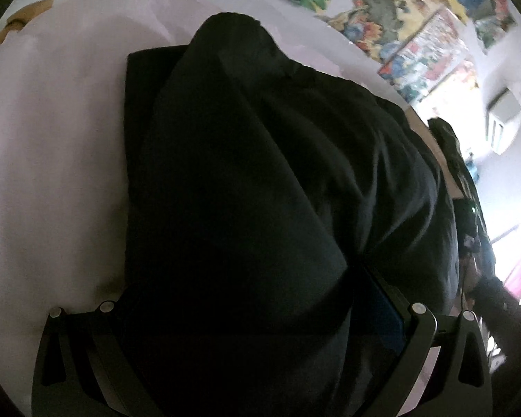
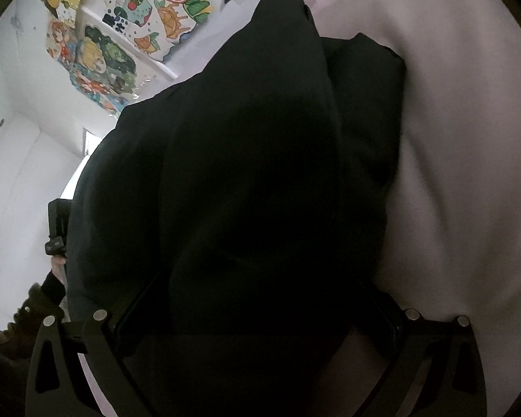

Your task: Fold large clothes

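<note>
Two grippers, one black garment. Left gripper (image 1: pixel 257 312): fingers spread wide apart, dark cloth bunched between them and draped over the tips; whether clamped or merely covered, cannot tell. Right gripper (image 2: pixel 257 316): fingers likewise wide, same cloth heaped between and over them; grip cannot be told. Black garment (image 1: pixel 278 173): large, thick, creased, piled ahead of both sets of fingers, rising to a rounded peak beyond the tips; a flatter folded layer showing beyond and to the left of the left fingers, to the right of the right fingers. Pale pink sheet (image 1: pixel 52 156): soft, rumpled surface under the garment, left of the left fingers, right of the right fingers. White wall with colourful cartoon posters (image 2: pixel 100 59) far ahead. Wall-mounted air conditioner (image 1: pixel 503 118) to the far right of the left fingers.
</note>
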